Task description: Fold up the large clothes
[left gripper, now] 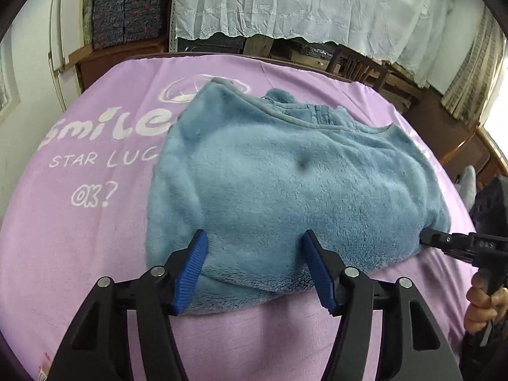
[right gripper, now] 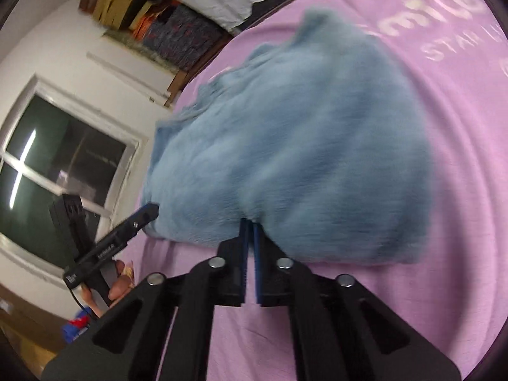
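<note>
**Folded blue fleece on a lilac blanket, one gripper spread, one closed at the hem**

A pale blue, plush fleece garment (left gripper: 285, 184) lies folded into a thick, roughly square bundle in the middle of a lilac blanket (left gripper: 79, 238) printed with white lettering. The collar and a denim-coloured inner edge show at the far side of the bundle; the near side is a rounded, doubled-over fold. Judging by its compact shape, the folding looks well advanced, and both tools are at the near edge, probably to finish or tidy that fold.

The left gripper (left gripper: 254, 270) sits at the bundle's near edge with its ribbed blue pads (left gripper: 190, 273) spread well apart. The fleece fold lies between them, but the pads do not pinch it; the cloth rests on the blanket under its own weight.

The right gripper (right gripper: 250, 254) is closed, its two blue pads nearly meeting, with the tips pressed against the bundle's edge nearest its camera. That view is blurred, so whether a thin layer of fleece is caught between the pads cannot be told. In the left view its black tip touches the bundle's right corner, with a hand (left gripper: 482, 308) on the handle below.

Beyond the bundle's far side hang white lace curtains (left gripper: 301, 3).
</note>
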Demonstrator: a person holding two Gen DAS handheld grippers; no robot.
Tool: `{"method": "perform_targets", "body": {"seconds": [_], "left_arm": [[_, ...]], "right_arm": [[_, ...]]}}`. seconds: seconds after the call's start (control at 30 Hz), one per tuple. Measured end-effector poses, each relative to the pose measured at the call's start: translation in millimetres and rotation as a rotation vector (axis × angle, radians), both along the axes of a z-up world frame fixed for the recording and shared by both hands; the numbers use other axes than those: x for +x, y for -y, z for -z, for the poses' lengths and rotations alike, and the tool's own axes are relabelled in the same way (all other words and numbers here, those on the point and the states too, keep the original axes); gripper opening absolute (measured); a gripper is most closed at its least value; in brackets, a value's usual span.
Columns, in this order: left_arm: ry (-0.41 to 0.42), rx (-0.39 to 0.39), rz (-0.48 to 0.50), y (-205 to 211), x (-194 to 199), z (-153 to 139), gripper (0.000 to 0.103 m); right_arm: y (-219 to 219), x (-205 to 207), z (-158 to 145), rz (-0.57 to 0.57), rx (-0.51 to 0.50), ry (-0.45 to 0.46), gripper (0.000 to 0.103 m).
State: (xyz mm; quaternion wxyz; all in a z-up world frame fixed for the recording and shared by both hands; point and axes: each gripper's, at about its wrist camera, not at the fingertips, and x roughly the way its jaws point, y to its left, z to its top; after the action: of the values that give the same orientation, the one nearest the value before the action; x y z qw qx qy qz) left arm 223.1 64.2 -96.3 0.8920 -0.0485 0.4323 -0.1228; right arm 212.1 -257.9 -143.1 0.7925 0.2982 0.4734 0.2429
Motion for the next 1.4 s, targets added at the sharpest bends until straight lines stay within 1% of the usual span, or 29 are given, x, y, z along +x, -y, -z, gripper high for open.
{"method": "perform_targets", "body": {"seconds": [0.1,0.13,0.2,0.23,0.27,0.3,0.33,0.37,0.4,0.47,0.53,0.63,0.7,0.8,0.83,0.87,0.9,0.93,0.97,1.0,1.03,1.07,1.1,1.17,1.2,1.27,1.3,1.33,1.4], "left_arm": [[0.002,-0.017,-0.043,-13,0,-3,0.063],[0.004,-0.021,-0.067,-17,0,-5,0.063],[0.002,-0.038,-0.127,-32,1,-8,0.064],[-0.004,-0.051,-0.173,-41,2,-10,0.067],[-0.003,-0.065,-0.191,-47,5,-12,0.067],[-0.002,-0.083,-0.192,-51,7,-15,0.067],[-0.002,-0.097,-0.187,-52,11,-18,0.067],[-0.001,-0.102,-0.186,-51,15,-22,0.067],[0.006,-0.095,-0.183,-47,22,-27,0.067],[0.016,-0.058,-0.186,-37,35,-34,0.067],[0.016,-0.019,-0.194,-24,55,-39,0.067],[0.009,0.019,-0.221,-10,83,-37,0.067],[0.003,0.043,-0.244,-7,98,-30,0.067],[-0.032,0.081,-0.289,-12,121,-11,0.067],[-0.061,0.076,-0.300,-17,130,-1,0.070],[-0.086,0.049,-0.300,-23,133,8,0.073],[-0.102,0.019,-0.301,-28,136,15,0.078],[-0.093,0.001,-0.299,-31,137,16,0.080],[-0.096,0.005,-0.295,-32,137,16,0.080],[-0.100,0.000,-0.292,-33,138,17,0.081],[-0.097,-0.004,-0.292,-34,138,17,0.081],[-0.097,-0.003,-0.289,-35,138,17,0.082],[-0.098,-0.004,-0.290,-36,137,17,0.082],[-0.097,-0.008,-0.304,-37,135,15,0.081],[-0.081,-0.007,-0.308,-37,130,10,0.081],[-0.025,0.022,-0.299,-31,114,-6,0.079],[0.007,0.031,-0.290,-26,107,-14,0.079],[0.047,0.029,-0.265,-17,95,-25,0.080],[0.088,0.027,-0.217,1,80,-36,0.080]], "right_arm": [[37,-7,10,0.081,0.079,-0.031,0.000],[43,-9,12,0.098,0.100,-0.036,0.000],[55,-8,13,0.136,0.114,-0.033,0.000],[60,-11,12,0.159,0.119,-0.025,0.000],[67,-13,10,0.175,0.123,-0.017,0.000],[73,-16,7,0.193,0.127,-0.004,0.003],[75,-18,0,0.220,0.128,0.027,0.009],[73,-11,-5,0.230,0.121,0.050,0.016],[71,-10,-12,0.233,0.107,0.080,0.024],[60,-2,-30,0.219,0.065,0.134,0.025],[47,14,-41,0.206,0.033,0.146,0.025],[33,51,-46,0.215,0.019,0.126,0.025],[29,72,-46,0.230,0.004,0.120,0.025],[24,102,-35,0.259,-0.023,0.105,0.025],[27,112,-29,0.284,-0.051,0.100,0.024],[33,116,-23,0.302,-0.070,0.097,0.022],[37,120,-17,0.317,-0.083,0.096,0.019],[47,122,-7,0.324,-0.072,0.091,0.007],[52,126,0,0.326,-0.054,0.079,0.001],[58,128,5,0.331,-0.032,0.062,0.000],[65,130,10,0.335,0.021,0.044,0.000],[68,131,13,0.337,0.051,0.033,0.000],[70,132,16,0.338,0.067,0.030,0.000],[68,131,14,0.337,0.051,0.036,0.000],[67,130,12,0.338,0.041,0.041,0.001],[65,123,5,0.340,0.031,0.060,0.007],[64,118,-1,0.341,0.032,0.075,0.020],[62,109,-7,0.342,0.035,0.091,0.034],[57,93,-23,0.343,0.032,0.144,0.041]]}}
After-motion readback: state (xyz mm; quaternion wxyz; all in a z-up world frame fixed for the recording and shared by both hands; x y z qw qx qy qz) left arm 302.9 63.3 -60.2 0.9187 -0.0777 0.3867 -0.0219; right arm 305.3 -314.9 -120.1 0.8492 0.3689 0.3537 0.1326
